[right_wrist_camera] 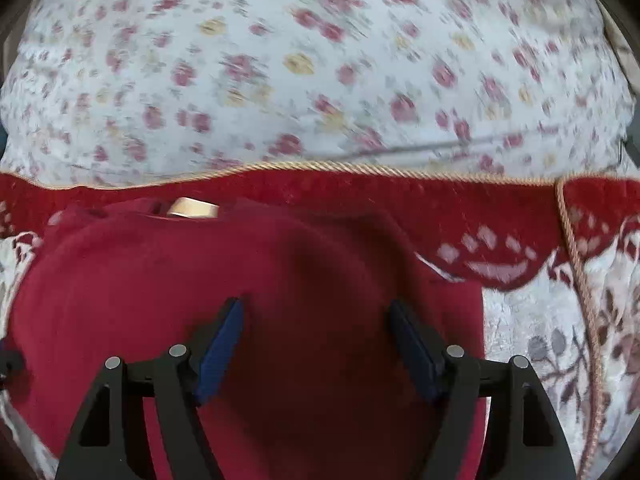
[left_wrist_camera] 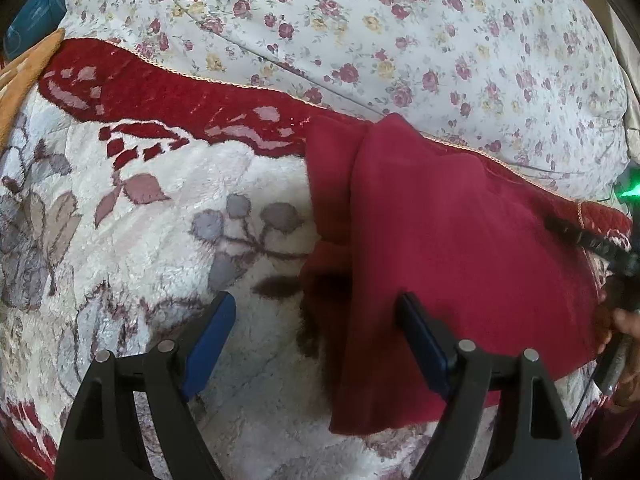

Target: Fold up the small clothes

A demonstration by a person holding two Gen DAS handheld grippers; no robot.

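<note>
A dark red garment (left_wrist_camera: 460, 240) lies folded on a plush rug (left_wrist_camera: 140, 200), cream with grey and mauve leaves and a deep red border edged in gold cord (right_wrist_camera: 320, 166). Beyond the rug's far edge rises a large white cushion or bedcover printed with small red and yellow roses (left_wrist_camera: 400, 40), which fills the upper half of both views; in the right wrist view it is blurred. From the left wrist view the garment sits to the right of centre, its left edge folded over in a long vertical crease, with its top reaching the rug's red border. The left gripper (left_wrist_camera: 316, 332) hovers over the garment's lower left edge with its blue-padded fingers (left_wrist_camera: 210, 352) spread wide and nothing between them; the left finger is over bare rug and the right one over the red cloth. At the far right of that view part of the other tool shows, dark with a green light (left_wrist_camera: 630, 192), beside a bit of the person's hand (left_wrist_camera: 624, 324). At the far left edge lie an orange cloth (left_wrist_camera: 24, 68) and something blue (left_wrist_camera: 36, 12), too cut off to identify. In the right wrist view the right gripper (right_wrist_camera: 316, 332) hangs directly above the middle of the garment, jaws likewise wide apart and gripping nothing. A tan label (right_wrist_camera: 192, 208) shows at the garment's far edge. The gold cord runs down the rug on the right.
</note>
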